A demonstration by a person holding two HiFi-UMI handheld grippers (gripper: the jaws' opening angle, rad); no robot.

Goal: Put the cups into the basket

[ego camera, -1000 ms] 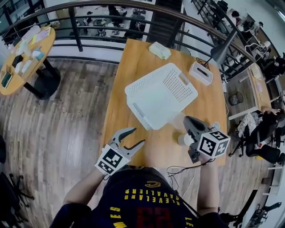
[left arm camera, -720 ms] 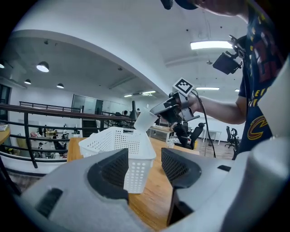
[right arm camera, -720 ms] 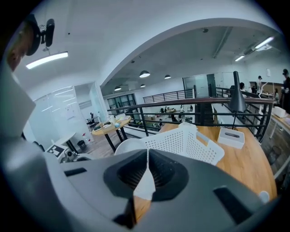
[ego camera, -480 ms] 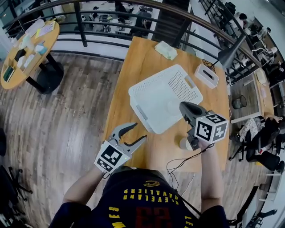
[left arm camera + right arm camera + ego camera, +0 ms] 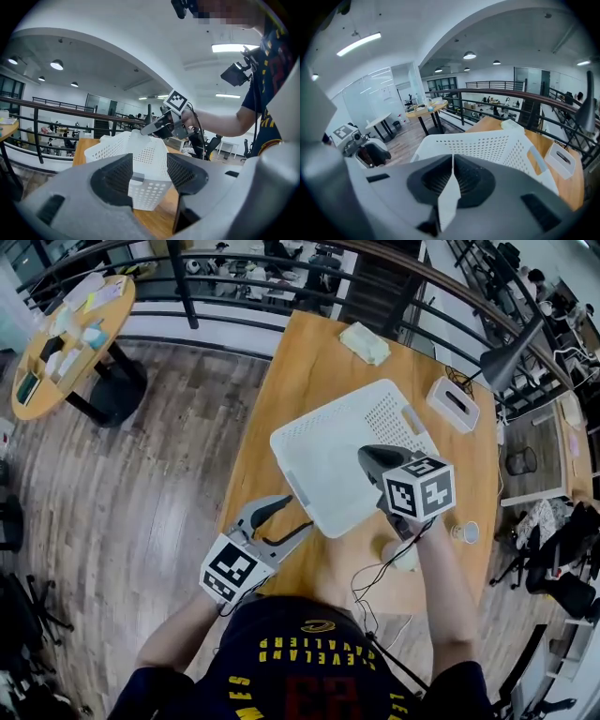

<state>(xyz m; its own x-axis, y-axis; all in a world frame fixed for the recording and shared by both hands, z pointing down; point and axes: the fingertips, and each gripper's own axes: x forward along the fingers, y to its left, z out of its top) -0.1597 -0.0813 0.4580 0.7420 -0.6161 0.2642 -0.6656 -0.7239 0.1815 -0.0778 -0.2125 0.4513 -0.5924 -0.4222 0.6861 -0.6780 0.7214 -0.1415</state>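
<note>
Change over 1 second: the right tool (image 5: 366, 456), closed on the wall of 1 translucent cup (image 5: 136, 140), has swung from above the table (image 5: 281, 399) at the basket's (image 5: 314, 442) right flank to a position over the basket interior, pitched more steeply downward. The left tool (image 5: 292, 517) has drawn slightly nearer the basket's near corner.

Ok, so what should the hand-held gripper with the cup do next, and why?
Probably lower it a little and open the jaws. The right hand-held gripper is shut on the thin wall of a clear plastic cup and hangs over the white basket, so the cup should drop inside. The left hand-held gripper is open and empty.
</note>
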